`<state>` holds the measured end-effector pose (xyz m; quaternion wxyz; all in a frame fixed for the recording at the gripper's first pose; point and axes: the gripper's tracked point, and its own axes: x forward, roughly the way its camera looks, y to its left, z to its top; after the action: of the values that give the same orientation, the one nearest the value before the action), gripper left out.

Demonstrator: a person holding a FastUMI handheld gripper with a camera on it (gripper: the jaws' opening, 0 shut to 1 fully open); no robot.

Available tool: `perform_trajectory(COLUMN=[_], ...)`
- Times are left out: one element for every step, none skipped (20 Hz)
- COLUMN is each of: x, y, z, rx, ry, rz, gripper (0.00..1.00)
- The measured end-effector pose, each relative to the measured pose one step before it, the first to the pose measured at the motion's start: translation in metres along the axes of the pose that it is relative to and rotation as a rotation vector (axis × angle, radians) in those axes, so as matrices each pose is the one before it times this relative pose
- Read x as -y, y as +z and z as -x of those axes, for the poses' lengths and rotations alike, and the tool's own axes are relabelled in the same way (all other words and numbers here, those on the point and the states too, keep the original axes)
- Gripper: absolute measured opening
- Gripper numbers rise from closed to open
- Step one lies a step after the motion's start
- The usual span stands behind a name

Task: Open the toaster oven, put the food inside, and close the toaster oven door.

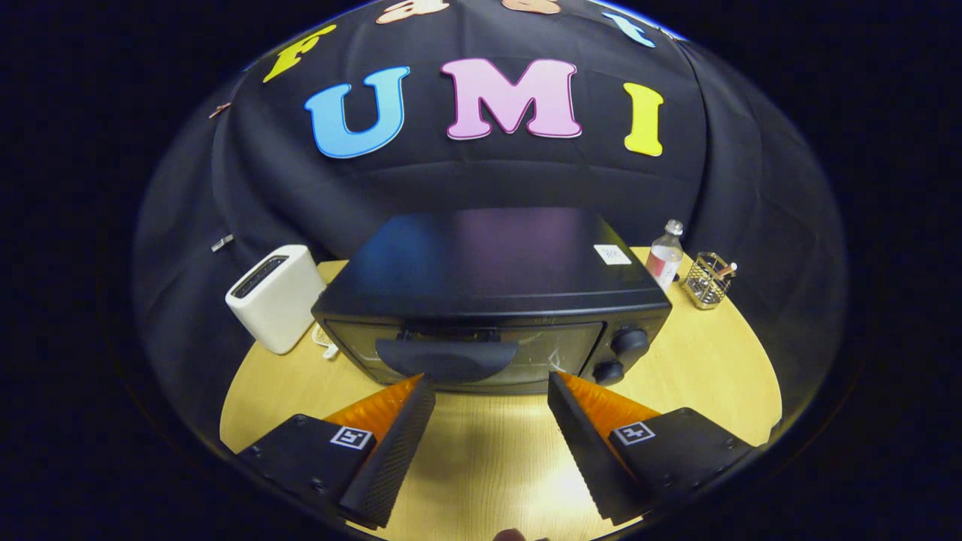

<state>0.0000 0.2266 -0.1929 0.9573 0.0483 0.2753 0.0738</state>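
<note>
Toaster oven (492, 300) is seen dead ahead of the tongs (492, 391), set square on the tabletop (714, 368) with its door shut. The tongs are spread wide, nothing gripped, the fingertips brought close to the foot of the glass door. The door handle (447, 357) is found at the top of the glass, its long axis running crosswise, a little left of the midline between the two fingers and just above their tips. That offset is what any pull on the door would turn on. Two knobs (620, 355) are stacked beside the door on the right.

No food can be made out, inside or outside; the glass is too dark to tell. A shut door fits both an unloaded oven and a loaded one.
</note>
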Motion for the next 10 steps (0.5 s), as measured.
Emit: perform_trajectory(x=[0.0025,0.00394,0.00262,0.00457,0.00321,0.00624,0.00689,0.00617,0.00706,0.00684], y=[0.00543,0.00663,0.0058,0.00839,0.00655,0.00838,0.01023,0.00989,0.01154,0.01161], z=[0.00508,0.00639,0.00503,0.00784,0.00536,0.00688,0.0076,0.00637,0.00754,0.0056], rx=[0.01585,0.01889,0.01878,0.02556,0.01967,0.02755,0.02859,0.02959,0.02889,0.02912], ry=[-0.00003,0.0005,0.00042,-0.00167,-0.00311,-0.00501,-0.00754,-0.00665,-0.00641,-0.00477], rz=[-0.00533,-0.0079,-0.00399,0.00518,0.00836,0.01518,0.01577,0.01374,0.00999,0.00684], gripper=[1.0,1.0,1.0,1.0,1.0,1.0,1.0,0.99,0.99,0.99])
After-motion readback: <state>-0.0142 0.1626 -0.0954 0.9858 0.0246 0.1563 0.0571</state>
